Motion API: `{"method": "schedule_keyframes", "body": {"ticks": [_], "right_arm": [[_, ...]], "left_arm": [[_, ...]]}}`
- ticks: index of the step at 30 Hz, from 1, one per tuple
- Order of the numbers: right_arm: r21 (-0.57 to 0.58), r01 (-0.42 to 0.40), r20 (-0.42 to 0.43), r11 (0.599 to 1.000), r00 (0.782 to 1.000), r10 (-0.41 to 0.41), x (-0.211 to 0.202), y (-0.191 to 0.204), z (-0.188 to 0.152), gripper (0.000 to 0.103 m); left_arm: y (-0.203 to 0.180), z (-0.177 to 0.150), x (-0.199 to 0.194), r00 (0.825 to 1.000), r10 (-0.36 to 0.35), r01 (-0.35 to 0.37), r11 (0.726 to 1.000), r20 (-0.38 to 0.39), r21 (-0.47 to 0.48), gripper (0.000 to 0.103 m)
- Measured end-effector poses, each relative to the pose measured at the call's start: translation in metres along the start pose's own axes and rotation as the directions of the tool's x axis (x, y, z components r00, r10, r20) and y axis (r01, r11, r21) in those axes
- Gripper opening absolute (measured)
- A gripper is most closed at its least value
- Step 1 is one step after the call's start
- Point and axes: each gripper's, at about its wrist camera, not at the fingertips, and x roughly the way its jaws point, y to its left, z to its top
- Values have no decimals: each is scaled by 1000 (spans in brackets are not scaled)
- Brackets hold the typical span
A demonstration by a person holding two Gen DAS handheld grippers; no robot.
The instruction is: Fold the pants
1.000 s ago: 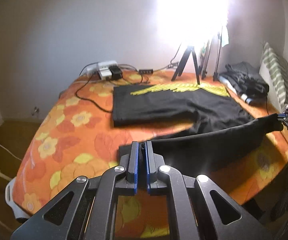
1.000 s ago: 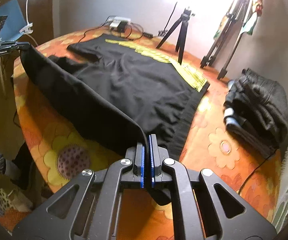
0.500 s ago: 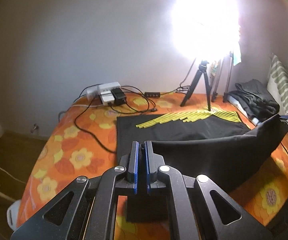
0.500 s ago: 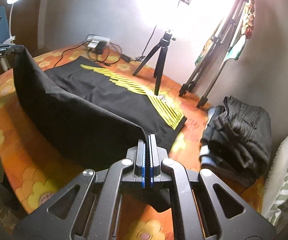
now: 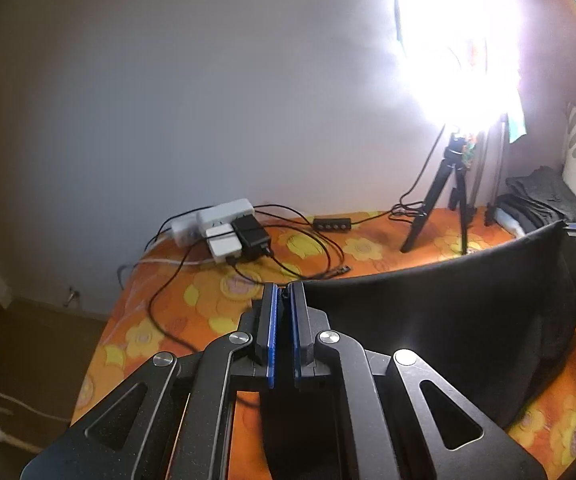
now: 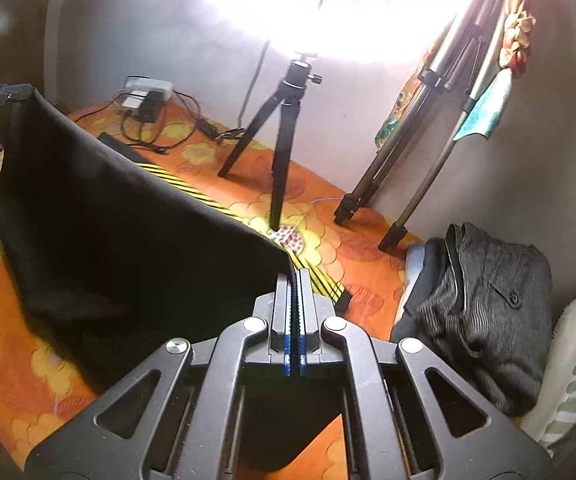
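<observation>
Above the flowered bed [image 5: 207, 300], both grippers pinch the black pants' [image 5: 448, 320] raised edge: left gripper [image 5: 281, 292], right gripper [image 6: 294, 280]; orange cover lies bare beyond the fingers; a tripod [image 6: 283, 128] stands ahead; lamp glare hides the wall.

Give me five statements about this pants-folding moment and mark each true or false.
1. Both grippers are shut on the black pants. True: the left gripper and the right gripper each pinch an edge of the cloth.
2. The bedspread is plain blue. False: it is orange with yellow flowers.
3. The pants carry yellow stripes. True.
4. The power strip lies on the floor. False: it sits on the bed near the wall.
5. The small tripod has tipped over. False: it stands upright on the bed.
</observation>
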Motion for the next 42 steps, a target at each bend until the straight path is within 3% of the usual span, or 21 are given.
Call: {"method": "schedule_keyframes", "body": {"ticks": [15, 24, 31, 37, 38, 40, 42], "right_arm": [[41, -31, -87, 999, 996, 35, 107, -16, 20, 2], [27, -14, -161, 1000, 987, 19, 147, -15, 11, 2], [10, 0, -181, 1000, 983, 2, 160, -13, 8, 2], [19, 25, -185, 1000, 982, -21, 164, -14, 7, 3], [26, 29, -189, 999, 982, -23, 164, -15, 7, 6], [41, 46, -176, 998, 984, -39, 160, -19, 7, 30], [55, 63, -119, 996, 991, -57, 151, -22, 8, 40]], "left_arm": [[4, 4, 97, 996, 65, -63, 998, -67, 27, 5], [-4, -5, 155, 982, 86, -75, 995, -170, 70, 5], [-2, -9, 169, 968, 92, -83, 995, -233, 52, 9], [13, -1, 153, 970, 114, -113, 993, -214, 14, 17], [16, 1, 148, 970, 122, -122, 992, -208, 13, 18], [24, 4, 134, 972, 122, -125, 992, -199, -6, 24], [30, 5, 118, 975, 118, -123, 992, -189, -15, 28]]}}
